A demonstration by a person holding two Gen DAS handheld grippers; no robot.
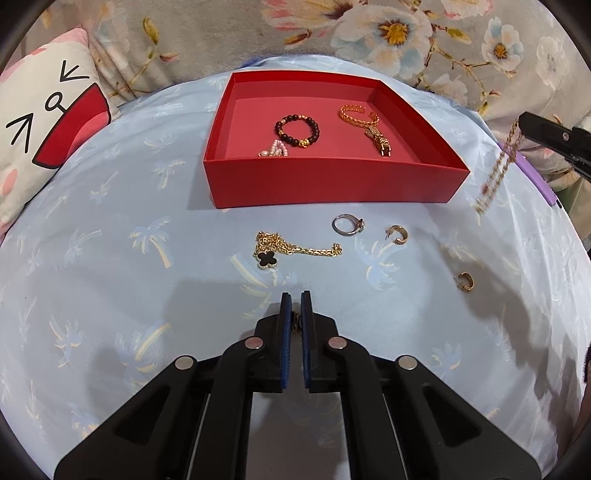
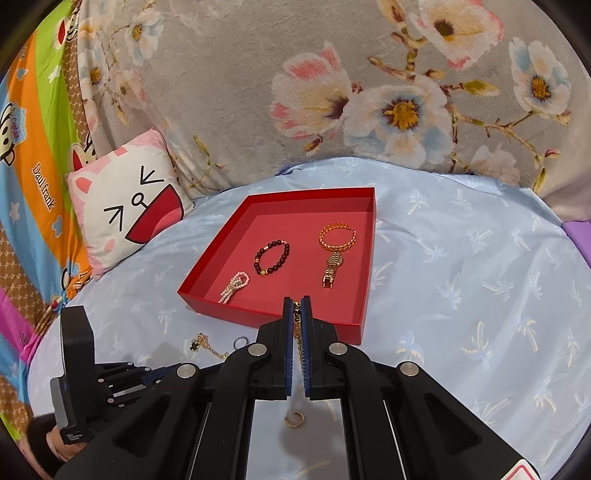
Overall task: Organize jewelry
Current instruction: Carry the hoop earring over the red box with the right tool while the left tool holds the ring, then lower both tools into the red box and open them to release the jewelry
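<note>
A red box (image 1: 332, 181) (image 2: 207, 295) lies on the blue cloth and holds a dark bead bracelet (image 1: 297, 130) (image 2: 272, 257), a pink pearl piece (image 1: 275, 148) (image 2: 233, 287), a gold bangle (image 1: 357, 113) (image 2: 337, 235) and a gold watch (image 1: 378, 139) (image 2: 332, 268). My right gripper (image 2: 296, 301) (image 1: 524, 123) is shut on a gold chain (image 1: 496, 173) (image 2: 296, 321) that hangs near the box's front right corner. My left gripper (image 1: 295, 295) hovers low in front of the box, shut on a small gold piece (image 1: 296, 320). A clover necklace (image 1: 291, 250) (image 2: 207, 345), a silver ring (image 1: 347, 224) (image 2: 240, 342) and two gold hoop earrings (image 1: 398, 233) (image 1: 466, 281) (image 2: 295, 419) lie on the cloth.
A cartoon cat cushion (image 1: 40, 122) (image 2: 125, 218) lies left of the box. A floral blanket (image 1: 369, 33) (image 2: 332, 92) rises behind. A purple edge (image 1: 537, 177) (image 2: 578, 232) shows at the right. The left gripper's body (image 2: 79, 373) is at the right view's lower left.
</note>
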